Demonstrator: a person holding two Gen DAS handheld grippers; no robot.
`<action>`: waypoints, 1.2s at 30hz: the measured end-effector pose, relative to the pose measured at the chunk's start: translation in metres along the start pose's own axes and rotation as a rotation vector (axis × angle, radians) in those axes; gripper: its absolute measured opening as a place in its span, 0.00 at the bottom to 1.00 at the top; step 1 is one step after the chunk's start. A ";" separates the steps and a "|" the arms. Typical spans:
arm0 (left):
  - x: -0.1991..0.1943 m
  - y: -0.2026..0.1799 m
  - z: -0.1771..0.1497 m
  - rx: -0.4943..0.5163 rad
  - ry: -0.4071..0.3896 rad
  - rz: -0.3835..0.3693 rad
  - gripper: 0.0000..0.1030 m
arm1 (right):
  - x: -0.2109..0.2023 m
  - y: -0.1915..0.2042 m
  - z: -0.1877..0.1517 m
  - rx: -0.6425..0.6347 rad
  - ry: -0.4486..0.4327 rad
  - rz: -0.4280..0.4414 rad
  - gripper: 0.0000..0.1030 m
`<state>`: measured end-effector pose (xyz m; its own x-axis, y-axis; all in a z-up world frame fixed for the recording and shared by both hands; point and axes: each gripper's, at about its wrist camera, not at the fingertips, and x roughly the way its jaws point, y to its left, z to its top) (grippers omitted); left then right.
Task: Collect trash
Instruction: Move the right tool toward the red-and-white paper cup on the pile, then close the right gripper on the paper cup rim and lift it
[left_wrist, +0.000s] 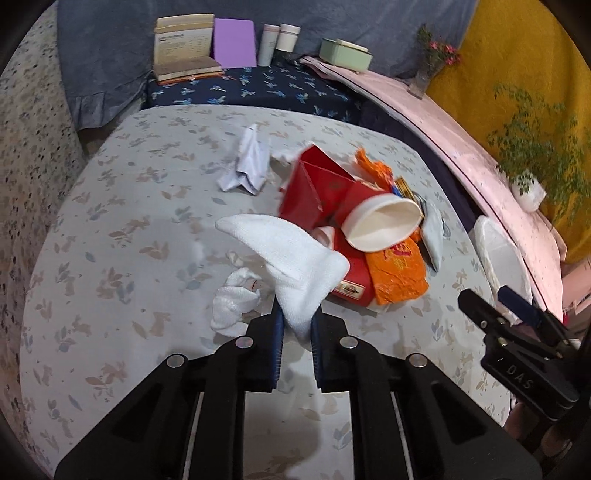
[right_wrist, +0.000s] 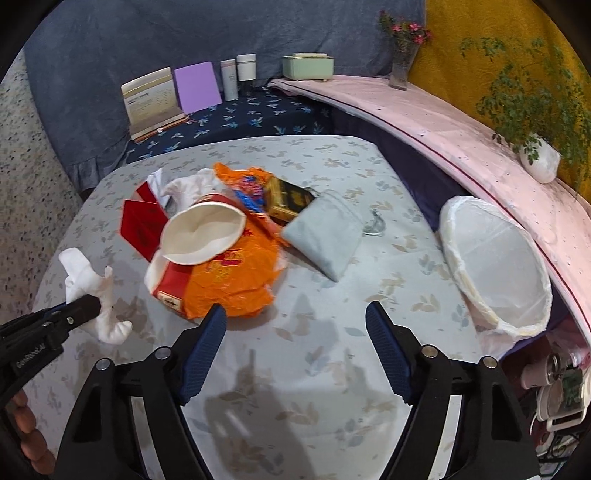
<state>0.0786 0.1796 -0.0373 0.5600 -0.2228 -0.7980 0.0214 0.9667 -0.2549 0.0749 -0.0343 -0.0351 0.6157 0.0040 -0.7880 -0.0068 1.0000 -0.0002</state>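
My left gripper is shut on a white tissue and holds it above the table; it also shows in the right wrist view. A trash pile lies mid-table: a red-and-white paper cup, an orange wrapper, a red box, a dark gold-trimmed pack, a grey pouch and crumpled white paper. My right gripper is open and empty, near the table's front. A white-lined bin stands at the table's right edge.
The table has a leaf-print cloth. Behind it a dark shelf holds a calendar, a purple card, two jars and a green box. A pink ledge holds a vase and a potted plant.
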 end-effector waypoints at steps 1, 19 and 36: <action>-0.003 0.005 0.001 -0.008 -0.009 0.005 0.12 | 0.001 0.005 0.001 -0.006 0.002 0.009 0.68; -0.004 0.042 0.014 -0.065 -0.028 -0.067 0.12 | 0.035 0.044 0.041 0.023 0.022 0.135 0.56; 0.015 0.032 0.016 -0.030 0.009 -0.062 0.13 | 0.077 0.051 0.057 0.111 0.092 0.256 0.16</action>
<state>0.1004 0.2090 -0.0485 0.5507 -0.2833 -0.7851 0.0306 0.9468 -0.3203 0.1663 0.0173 -0.0607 0.5308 0.2608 -0.8064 -0.0631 0.9610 0.2693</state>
